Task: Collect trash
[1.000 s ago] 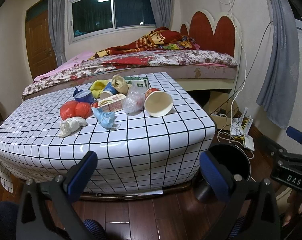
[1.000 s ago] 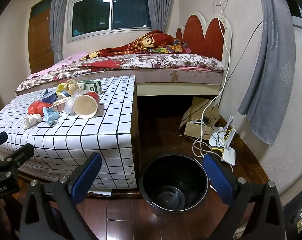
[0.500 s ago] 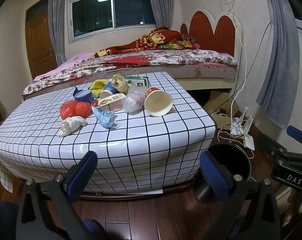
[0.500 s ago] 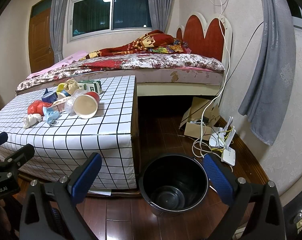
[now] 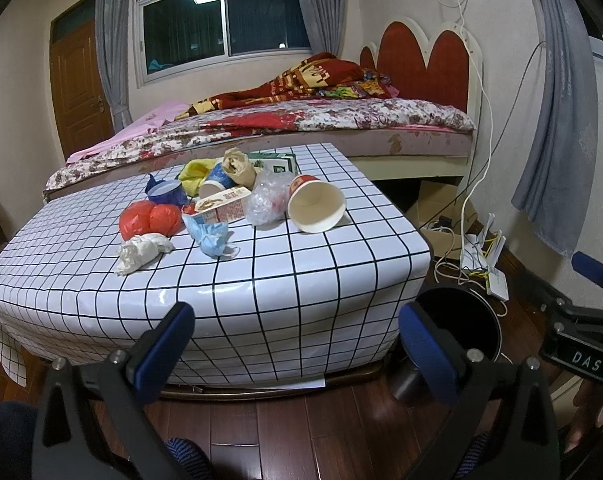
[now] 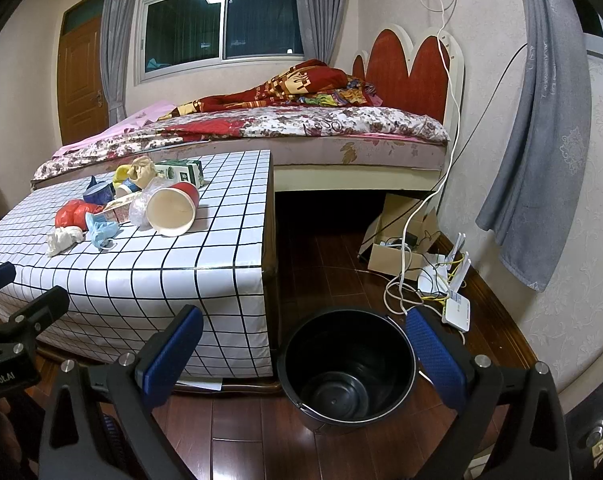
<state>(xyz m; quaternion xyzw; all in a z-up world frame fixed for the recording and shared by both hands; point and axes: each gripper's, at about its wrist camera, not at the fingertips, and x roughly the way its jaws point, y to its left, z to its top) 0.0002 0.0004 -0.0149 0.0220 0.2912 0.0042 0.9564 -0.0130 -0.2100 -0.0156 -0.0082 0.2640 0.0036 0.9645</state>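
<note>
Both tongs held low over the wood floor, jaws spread wide apart, nothing between them. Left gripper (image 5: 297, 348) aimed at the near side of the grid-patterned table (image 5: 321, 280); right gripper (image 6: 303, 350) aimed at the black bin (image 6: 347, 368), seen between its blue pads. Right gripper also visible at 3 o'clock in the left view, left gripper at 9 o'clock in the right view.

Trash piled on the table top, toward 11 o'clock from the left gripper, well apart from both tongs:
- paper cup (image 5: 316, 209) with red outside, lying on its side, mouth toward the camera, at the 3 o'clock end of the pile
- crumpled clear plastic (image 5: 266, 202) touching the cup at its 9 o'clock
- printed carton (image 5: 221, 206) lying flat, just beside the plastic
- crumpled blue mask (image 5: 211, 236) at 6 o'clock of the carton
- red plastic bag (image 5: 149, 220) at 9 o'clock of the mask
- white wad of tissue (image 5: 139, 252) nearest the table's front edge, at 6 o'clock of the red bag
- dark blue cup (image 5: 165, 193), yellow wrapper (image 5: 195, 170), brown paper bag (image 5: 239, 166) and green box (image 5: 275, 160) at the back of the pile, toward 12 o'clock

Black bin standing upright on the floor, just beside the table's right corner, inside dark and bare as far as visible. Cardboard box (image 6: 401, 236), white cables and router (image 6: 457, 304) on the floor by the wall, toward 2 o'clock from the bin. Bed (image 6: 301, 128) behind the table.
</note>
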